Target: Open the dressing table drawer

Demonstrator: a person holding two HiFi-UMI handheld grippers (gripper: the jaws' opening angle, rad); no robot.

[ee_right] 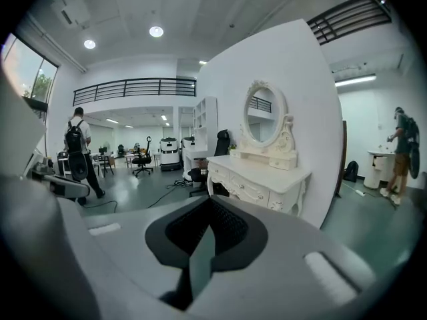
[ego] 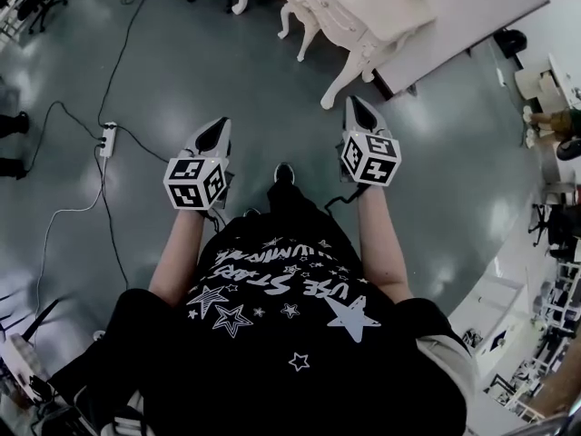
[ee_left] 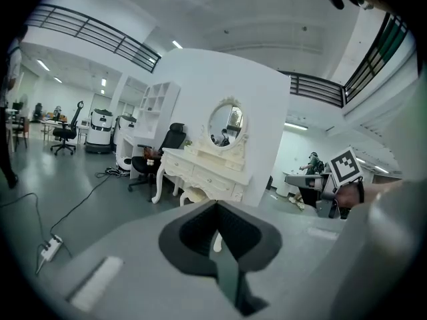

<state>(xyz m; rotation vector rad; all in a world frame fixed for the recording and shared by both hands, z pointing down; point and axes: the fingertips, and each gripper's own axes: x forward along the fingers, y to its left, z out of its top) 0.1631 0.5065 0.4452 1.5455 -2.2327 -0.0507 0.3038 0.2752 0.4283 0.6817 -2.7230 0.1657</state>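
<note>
The cream dressing table (ego: 349,7) with curved legs stands ahead of me on the grey floor, against a white partition. In the left gripper view the dressing table (ee_left: 203,172) shows its closed front drawers (ee_left: 215,180) and oval mirror (ee_left: 225,122). The right gripper view has the dressing table (ee_right: 257,179) closer, just right of centre. My left gripper (ego: 218,127) and right gripper (ego: 356,105) are held side by side at waist height, well short of the table. Both have their jaws together with nothing between them. The right gripper is nearer the table's front leg (ego: 338,84).
A power strip (ego: 107,139) and cables lie on the floor to the left. A black office chair (ee_left: 168,144) stands left of the table, a stool (ee_left: 190,193) under it. A person with a backpack (ee_right: 77,149) stands far left; another person (ee_right: 402,145) stands far right.
</note>
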